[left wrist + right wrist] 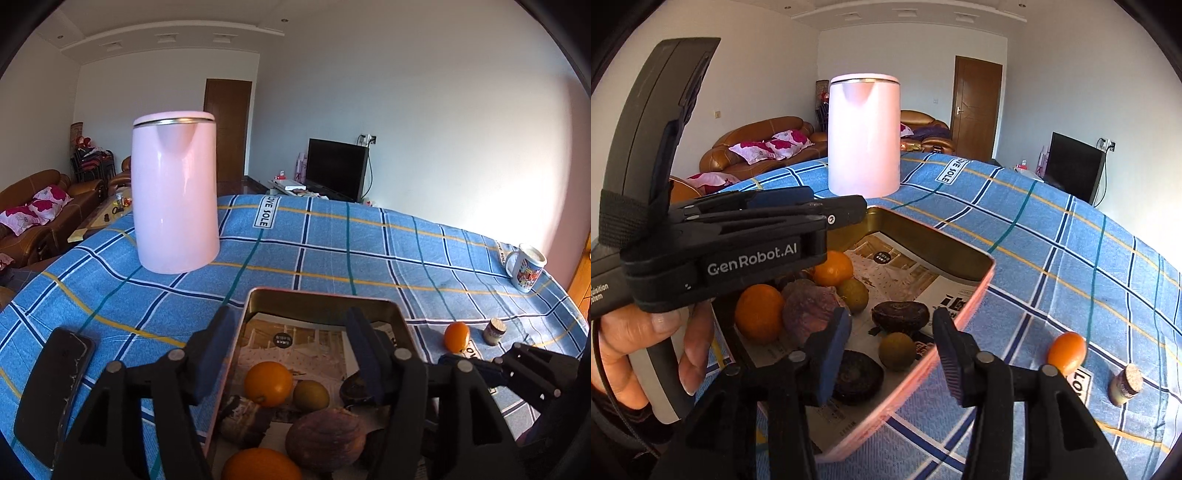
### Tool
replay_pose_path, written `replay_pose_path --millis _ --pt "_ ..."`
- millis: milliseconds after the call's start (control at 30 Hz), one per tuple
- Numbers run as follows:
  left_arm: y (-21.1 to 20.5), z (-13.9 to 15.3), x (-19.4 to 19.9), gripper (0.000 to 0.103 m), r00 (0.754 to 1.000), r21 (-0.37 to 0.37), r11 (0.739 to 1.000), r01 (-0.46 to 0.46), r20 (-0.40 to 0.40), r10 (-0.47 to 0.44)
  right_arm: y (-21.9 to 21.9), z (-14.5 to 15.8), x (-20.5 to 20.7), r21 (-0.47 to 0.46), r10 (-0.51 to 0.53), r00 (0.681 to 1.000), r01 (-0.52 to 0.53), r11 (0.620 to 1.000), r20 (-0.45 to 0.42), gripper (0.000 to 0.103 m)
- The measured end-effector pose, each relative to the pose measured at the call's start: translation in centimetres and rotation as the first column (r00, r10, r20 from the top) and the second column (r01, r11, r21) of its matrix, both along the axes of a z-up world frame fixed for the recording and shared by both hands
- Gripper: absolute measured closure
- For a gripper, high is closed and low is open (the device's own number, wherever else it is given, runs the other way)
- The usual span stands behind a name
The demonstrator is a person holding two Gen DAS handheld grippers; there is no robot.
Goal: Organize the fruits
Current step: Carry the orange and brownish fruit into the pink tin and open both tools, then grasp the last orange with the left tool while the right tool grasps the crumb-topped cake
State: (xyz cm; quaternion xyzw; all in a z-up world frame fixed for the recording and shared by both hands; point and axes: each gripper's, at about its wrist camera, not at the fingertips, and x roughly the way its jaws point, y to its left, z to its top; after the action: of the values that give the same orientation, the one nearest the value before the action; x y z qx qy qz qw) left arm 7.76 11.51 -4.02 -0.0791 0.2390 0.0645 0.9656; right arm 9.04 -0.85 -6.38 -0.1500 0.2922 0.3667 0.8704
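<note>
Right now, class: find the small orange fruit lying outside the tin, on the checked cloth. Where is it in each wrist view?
Left wrist view: small orange fruit, right of centre, right of the tin.
Right wrist view: same fruit, lower right, right of the tin.
Shared landmark: the cork-topped jar just right of it.

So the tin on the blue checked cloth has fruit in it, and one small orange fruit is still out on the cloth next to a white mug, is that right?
Not quite. The small orange fruit lying on the cloth outside the tin sits next to a little corked jar, not the mug, which stands farther off near the edge. The right wrist view shows the pair clearly.
</note>
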Motion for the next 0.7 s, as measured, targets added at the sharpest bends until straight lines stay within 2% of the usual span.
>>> replay_pose_path --millis 67,200,400,500,700 --pt "-1.1 0.5 -0.2 0.033 1.000 0.012 1.000 0.021 0.016 -0.021 -1.7 0.7 -0.2 -0.016 -0.030 0.999 0.031 0.999 0.044 0.043" --pt "-4.0 1.3 0.1 0.029 0.997 0.035 0.996 0.076 0.030 -0.077 -6.7 1.6 1.6 -0.025 -0.145 0.987 0.147 0.989 0.064 0.043" --pt "-8.9 1.9 1.5 0.026 0.985 0.076 0.982 0.171 0.017 -0.172 -14.3 1.5 6.3 -0.041 -0.394 0.919 0.395 0.918 0.026 0.042" --pt "-11.3 1.8 2.2 0.026 0.980 0.110 0.974 0.200 0.004 -0.201 -15.7 0.4 8.0 -0.061 -0.445 0.896 0.443 0.894 -0.015 0.042" --pt "-14.4 0.5 4.5 0.023 0.970 0.134 0.961 0.242 -0.059 -0.236 -16.4 -1.5 9.9 -0.055 -0.448 0.887 0.445 0.894 -0.109 0.042"
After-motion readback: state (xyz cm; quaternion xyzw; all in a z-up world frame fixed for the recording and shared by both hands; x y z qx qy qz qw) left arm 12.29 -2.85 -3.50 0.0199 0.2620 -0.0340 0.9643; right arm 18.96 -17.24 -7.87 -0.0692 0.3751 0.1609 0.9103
